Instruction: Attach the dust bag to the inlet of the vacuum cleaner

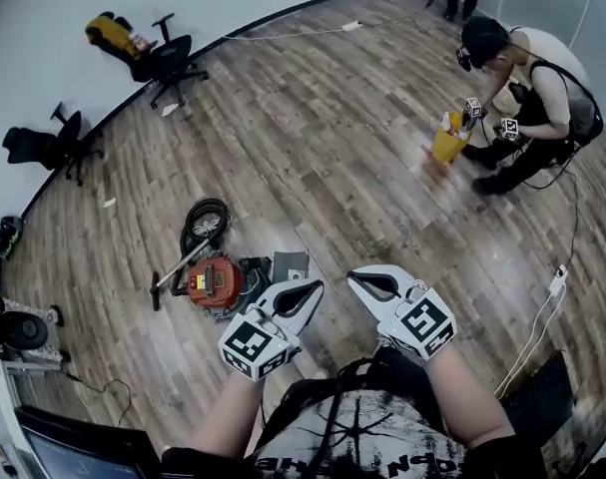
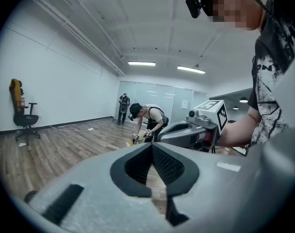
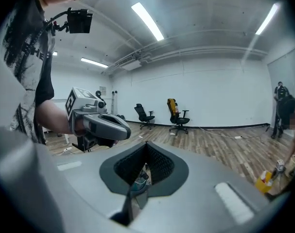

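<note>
Both pressed together: left gripper (image 1: 315,287), right gripper (image 1: 354,276) | vacuum cleaner (image 1: 211,280) on floor (image 1: 332,168), left of them

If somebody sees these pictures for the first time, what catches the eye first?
Two white tools, the left tool and the right tool, both shut, fill the lower middle of the head view. A red vacuum cleaner lies on the wooden floor just left of them, and a second person crouches over a yellow object at the upper right.
</note>
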`<action>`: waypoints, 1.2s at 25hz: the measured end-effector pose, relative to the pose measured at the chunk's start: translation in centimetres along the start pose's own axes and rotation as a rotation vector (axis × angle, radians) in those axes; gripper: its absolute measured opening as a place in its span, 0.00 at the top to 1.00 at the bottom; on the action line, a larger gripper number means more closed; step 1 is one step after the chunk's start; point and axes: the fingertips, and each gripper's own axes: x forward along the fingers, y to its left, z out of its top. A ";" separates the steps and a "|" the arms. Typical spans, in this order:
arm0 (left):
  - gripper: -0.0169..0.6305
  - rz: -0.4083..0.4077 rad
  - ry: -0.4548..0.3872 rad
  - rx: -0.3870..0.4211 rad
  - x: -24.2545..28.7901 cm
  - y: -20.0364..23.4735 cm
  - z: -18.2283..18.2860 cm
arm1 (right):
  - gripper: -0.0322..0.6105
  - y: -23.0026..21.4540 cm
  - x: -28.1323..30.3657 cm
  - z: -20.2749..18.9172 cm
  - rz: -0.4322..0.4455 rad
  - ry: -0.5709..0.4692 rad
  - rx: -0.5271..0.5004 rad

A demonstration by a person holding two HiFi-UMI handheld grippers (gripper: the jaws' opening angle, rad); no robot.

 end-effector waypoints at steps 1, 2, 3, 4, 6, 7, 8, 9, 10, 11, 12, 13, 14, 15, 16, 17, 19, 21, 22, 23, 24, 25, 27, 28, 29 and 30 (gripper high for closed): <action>0.97 0.028 0.004 -0.003 1.1 0.4 0.2 | 0.94 -1.3 0.1 -0.2 0.025 0.017 -0.003; 0.97 0.055 0.007 -0.008 2.1 0.8 0.4 | 0.94 -2.5 0.2 -0.4 0.049 0.033 -0.004; 0.97 0.082 0.009 -0.016 3.0 1.2 0.6 | 0.94 -3.7 0.4 -0.7 0.072 0.048 -0.006; 0.97 0.107 0.010 -0.025 3.9 1.5 0.8 | 0.94 -4.7 0.6 -0.9 0.096 0.062 -0.007; 0.97 0.148 0.015 -0.041 5.4 2.0 0.9 | 0.94 -6.3 1.0 -1.5 0.143 0.090 -0.015; 0.97 0.167 0.020 -0.047 6.2 2.1 1.0 | 0.94 -6.9 1.1 -1.8 0.165 0.102 -0.019; 0.97 0.186 0.024 -0.053 6.8 2.3 1.0 | 0.94 -7.4 1.3 -2.1 0.187 0.113 -0.023; 0.97 0.205 0.026 -0.059 7.3 2.5 1.0 | 0.94 -7.8 1.6 -2.3 0.210 0.122 -0.026; 0.97 0.225 0.026 -0.066 7.6 2.7 1.0 | 0.94 -8.1 1.9 -2.5 0.233 0.128 -0.030; 0.97 0.245 0.025 -0.072 7.8 3.0 1.0 | 0.94 -8.2 2.2 -2.6 0.255 0.135 -0.035; 0.97 0.265 0.023 -0.078 7.9 3.3 0.9 | 0.94 -8.4 2.6 -2.8 0.276 0.141 -0.041; 0.97 0.285 0.019 -0.084 8.0 3.6 0.9 | 0.94 -8.5 3.0 -2.9 0.295 0.147 -0.048; 0.97 0.305 0.015 -0.090 8.0 4.0 0.9 | 0.94 -8.6 3.3 -3.0 0.313 0.153 -0.054; 0.97 0.324 0.010 -0.096 8.0 4.3 0.8 | 0.94 -8.7 3.6 -3.1 0.330 0.158 -0.059; 0.97 0.342 0.005 -0.104 7.9 4.6 0.8 | 0.94 -8.8 3.9 -3.2 0.345 0.163 -0.062; 0.97 0.359 -0.001 -0.111 7.8 5.1 0.7 | 0.94 -8.8 4.2 -3.2 0.358 0.168 -0.065; 0.97 0.390 -0.011 -0.125 7.2 6.1 0.7 | 0.94 -8.8 5.2 -2.9 0.381 0.177 -0.079; 0.97 0.419 -0.021 -0.135 6.5 7.4 0.5 | 0.94 -8.6 6.8 -2.3 0.400 0.174 -0.109; 0.97 0.432 -0.030 -0.138 6.1 8.3 0.5 | 0.94 -8.6 7.8 -1.9 0.409 0.169 -0.125; 0.97 0.445 -0.040 -0.141 5.7 9.2 0.6 | 0.94 -8.6 8.9 -1.5 0.420 0.169 -0.139; 0.97 0.459 -0.050 -0.145 5.3 10.3 0.7 | 0.94 -8.6 10.0 -1.1 0.432 0.173 -0.150; 0.97 0.473 -0.061 -0.152 4.8 11.4 0.7 | 0.94 -8.6 11.1 -0.7 0.445 0.180 -0.160; 0.97 0.499 -0.080 -0.167 3.4 13.7 0.8 | 0.94 -8.4 13.4 0.2 0.468 0.195 -0.179; 0.97 0.510 -0.089 -0.171 2.6 15.0 1.0 | 0.94 -8.3 14.6 0.8 0.477 0.200 -0.189; 0.97 0.521 -0.097 -0.172 1.7 16.2 1.2 | 0.94 -8.2 15.9 1.5 0.487 0.205 -0.198; 0.97 0.533 -0.103 -0.170 0.9 17.5 1.4 | 0.94 -8.1 17.3 2.2 0.497 0.208 -0.209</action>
